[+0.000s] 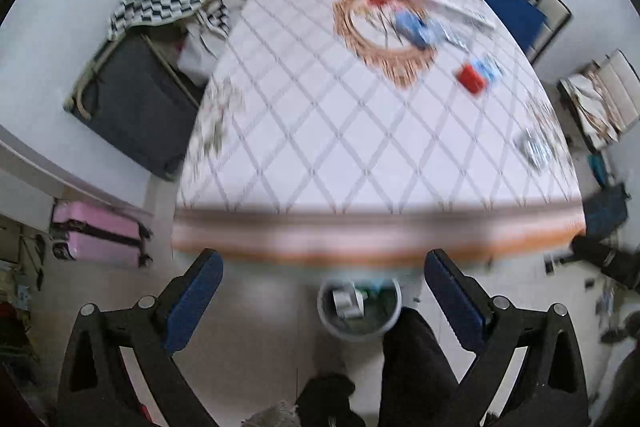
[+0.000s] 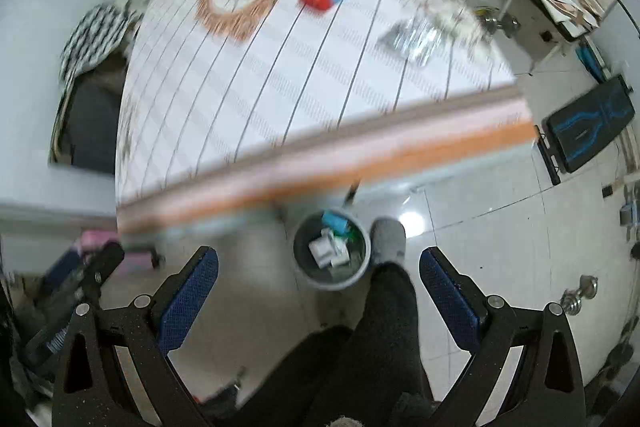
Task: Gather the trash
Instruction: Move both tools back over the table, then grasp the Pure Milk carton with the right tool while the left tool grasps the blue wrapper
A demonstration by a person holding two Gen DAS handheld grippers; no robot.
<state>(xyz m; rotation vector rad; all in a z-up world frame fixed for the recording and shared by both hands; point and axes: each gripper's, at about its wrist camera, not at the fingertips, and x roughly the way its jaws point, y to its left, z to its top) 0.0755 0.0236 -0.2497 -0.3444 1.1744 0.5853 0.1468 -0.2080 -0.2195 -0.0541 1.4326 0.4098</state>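
On the counter (image 1: 320, 131), toward its far right part, we note the remaining trash: a red packet (image 1: 471, 78) touching a blue wrapper (image 1: 489, 67), blue packets (image 1: 416, 27) on the fringed round mat (image 1: 384, 27), and a silvery foil wrapper (image 1: 534, 147) near the right edge. All blurred, so details are uncertain. We judge these light, thin and crinkly; the foil likely slippery and easily crushed, none fragile. The red packet looks boxy and stiffer, so a pinch across its short sides seems best; the flat wrappers would need a raised fold or corner, taken low against the cloth. The patterned cloth may drag or bunch under a scraping finger. Below the near edge stands the grey bin (image 2: 331, 251) on the floor, already holding a few white and blue-green scraps, just beside the person's slippered foot (image 2: 389, 239). Our left tool (image 1: 322, 301) and right tool (image 2: 318, 297) both hang empty with fingers spread wide, above the floor short of the counter edge. Open room over the near half of the counter is generous. Hazards at the margins: the foil sits close to the drop-off, a dark chair (image 1: 132, 107) crowds the left side, and the leg and foot leave little clearance on the bin's right.
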